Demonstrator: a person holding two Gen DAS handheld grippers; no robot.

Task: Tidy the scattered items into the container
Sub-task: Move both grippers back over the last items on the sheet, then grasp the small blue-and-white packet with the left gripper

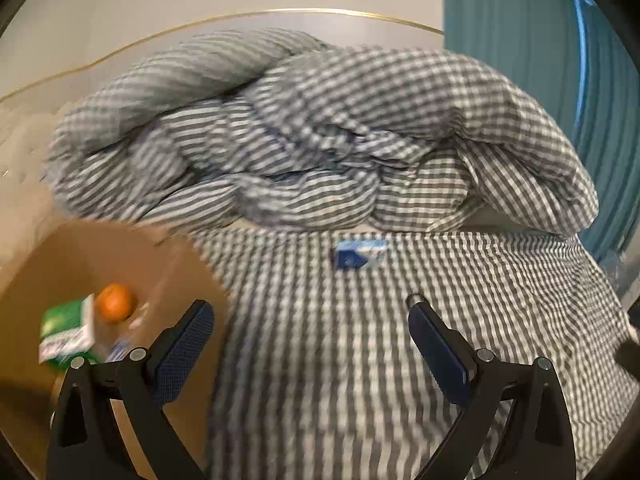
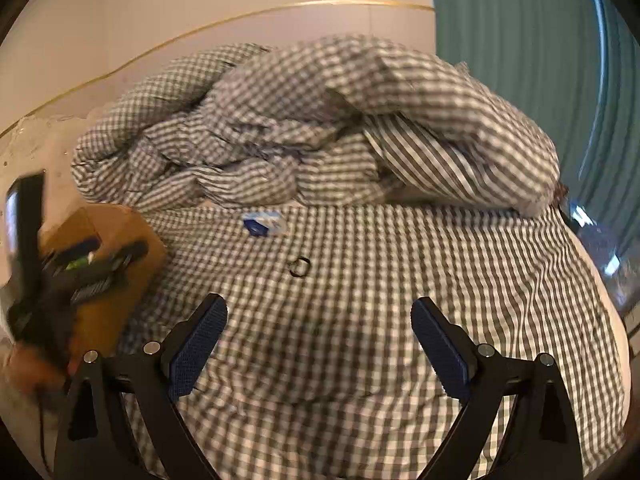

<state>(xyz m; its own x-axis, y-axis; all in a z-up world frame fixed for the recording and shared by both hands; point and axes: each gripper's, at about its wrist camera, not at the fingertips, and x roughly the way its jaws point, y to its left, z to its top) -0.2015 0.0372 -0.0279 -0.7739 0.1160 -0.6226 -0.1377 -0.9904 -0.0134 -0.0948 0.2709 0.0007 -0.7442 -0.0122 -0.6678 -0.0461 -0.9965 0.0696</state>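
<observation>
One blue packet (image 2: 263,224), one ring (image 2: 299,267).

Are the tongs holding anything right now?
No. Both the left tongs and the right tongs are wide open with only the checked bedsheet between their fingers. Nothing is held.

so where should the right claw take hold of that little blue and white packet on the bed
The blue and white packet lies flat on the checked sheet, long side across the view. Bring the open right claw down from above and pinch across its short width at the middle; the soft sheet should let the fingers dig under.
</observation>
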